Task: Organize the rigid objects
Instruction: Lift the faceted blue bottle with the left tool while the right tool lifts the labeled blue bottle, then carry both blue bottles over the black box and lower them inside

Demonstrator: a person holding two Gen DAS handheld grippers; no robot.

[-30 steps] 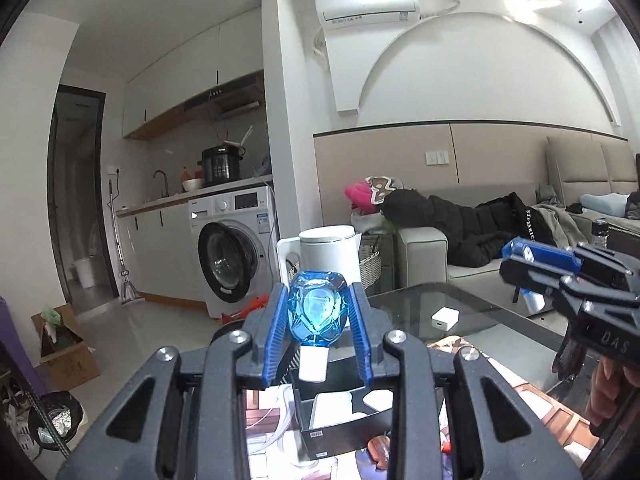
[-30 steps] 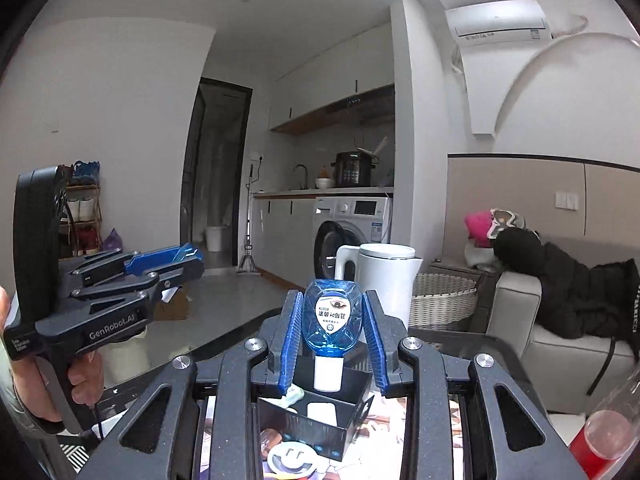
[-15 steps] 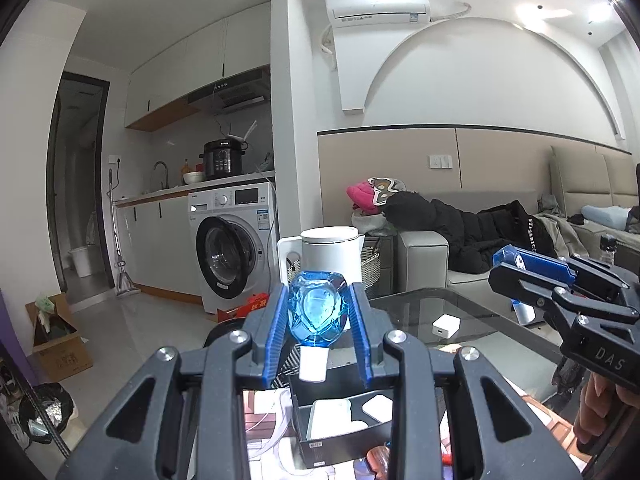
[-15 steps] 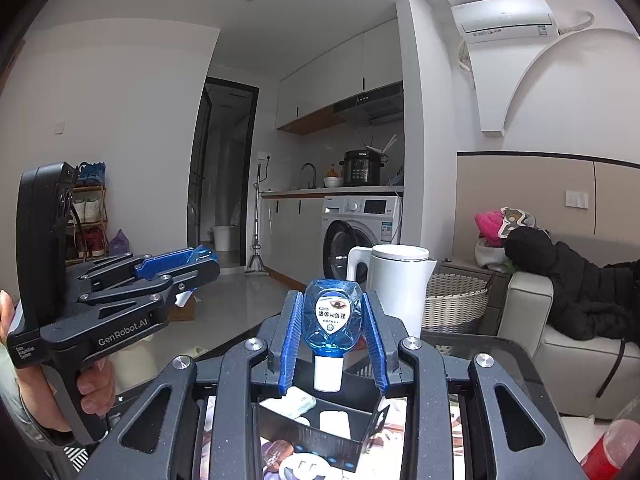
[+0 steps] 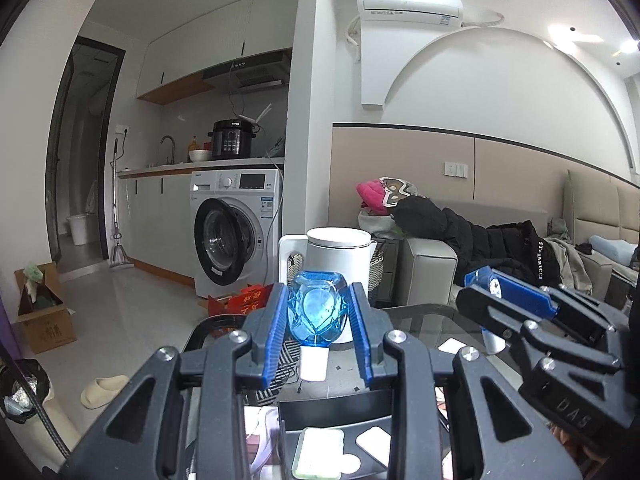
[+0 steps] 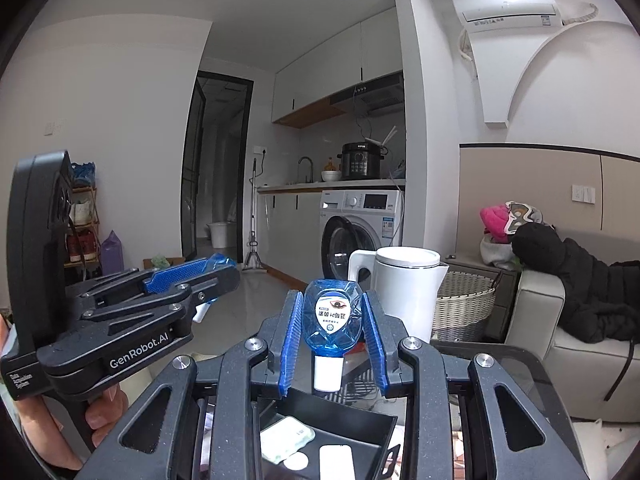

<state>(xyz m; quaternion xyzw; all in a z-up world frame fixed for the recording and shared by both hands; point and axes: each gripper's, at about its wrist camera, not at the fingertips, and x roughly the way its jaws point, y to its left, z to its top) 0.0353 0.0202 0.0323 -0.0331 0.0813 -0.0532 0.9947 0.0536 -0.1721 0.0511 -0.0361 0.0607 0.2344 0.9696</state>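
Note:
My left gripper (image 5: 319, 334) is shut on a small blue eye-drop bottle (image 5: 317, 312), held upside down with its white cap (image 5: 314, 363) pointing down. My right gripper (image 6: 331, 336) is shut on a second blue eye-drop bottle (image 6: 333, 316), also cap down (image 6: 328, 374). Both hang above a black tray (image 5: 380, 408), also in the right wrist view (image 6: 352, 420), holding small white and pale green items (image 6: 286, 442). Each gripper shows in the other's view: the right one (image 5: 532, 332) at right, the left one (image 6: 132, 320) at left.
A white electric kettle (image 6: 404, 292) stands behind the tray on the glass table (image 5: 432, 320). A wicker basket (image 6: 464, 304), a grey sofa with a black coat (image 6: 572, 296) and a washing machine (image 5: 236, 240) lie beyond. A cardboard box (image 5: 44, 320) and a slipper (image 5: 102, 390) lie on the floor.
Both grippers have risen and tilted a little, bottles still held. The right gripper sits closer in the left view. More of the tray's inside shows below.

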